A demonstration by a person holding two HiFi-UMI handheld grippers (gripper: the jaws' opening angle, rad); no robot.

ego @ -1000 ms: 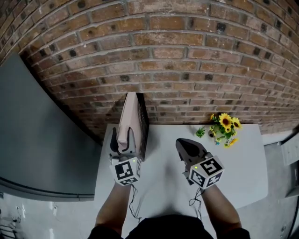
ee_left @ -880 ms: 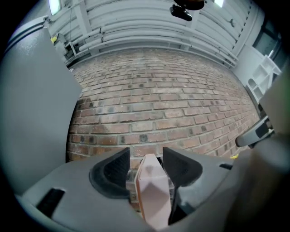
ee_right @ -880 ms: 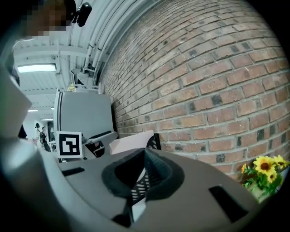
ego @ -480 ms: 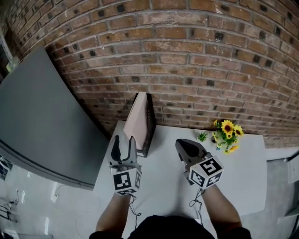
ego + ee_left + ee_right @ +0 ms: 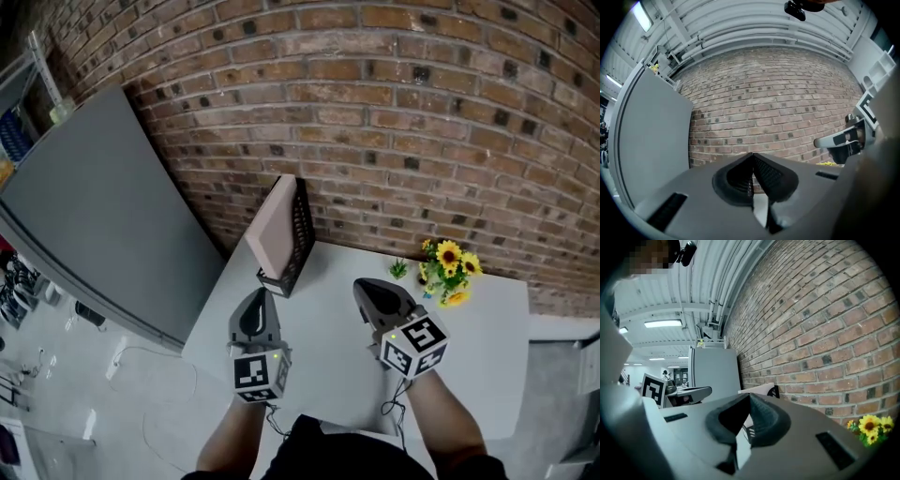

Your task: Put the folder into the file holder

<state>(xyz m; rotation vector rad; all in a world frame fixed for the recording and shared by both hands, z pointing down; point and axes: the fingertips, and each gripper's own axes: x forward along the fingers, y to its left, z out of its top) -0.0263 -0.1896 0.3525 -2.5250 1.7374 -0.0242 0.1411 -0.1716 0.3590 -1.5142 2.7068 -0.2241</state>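
Apparently the main work was already done: the folder (image 5: 272,230) stood inside the holder (image 5: 302,234), ahead of the left gripper (image 5: 257,302) and clearly apart from it. The jaws of this gripper had just been closing. In the left gripper view they met tip to tip with nothing between them. The right gripper (image 5: 367,292) was also closed and empty, its tips over the table (image 5: 319,328), with the holder ahead and to its left.

In my judgement the step in hand was only a clean finish. To do it well, both grippers should stay away from the holder, because a light push on its mesh side could shift or tip it. Any further move of the left gripper should go straight away from the holder, not sideways across its front. It would also be good to check that the folder sat fully down.

As for the containers, the holder was a black mesh one, placed at the far side of the table, against the brick wall (image 5: 394,112). It held one pale pink folder, upright, which rose above the rim. I could not see any other paper in it. Ahead and to the right of the right gripper there were small flowers (image 5: 448,270); whether they stood in a pot I could not tell.
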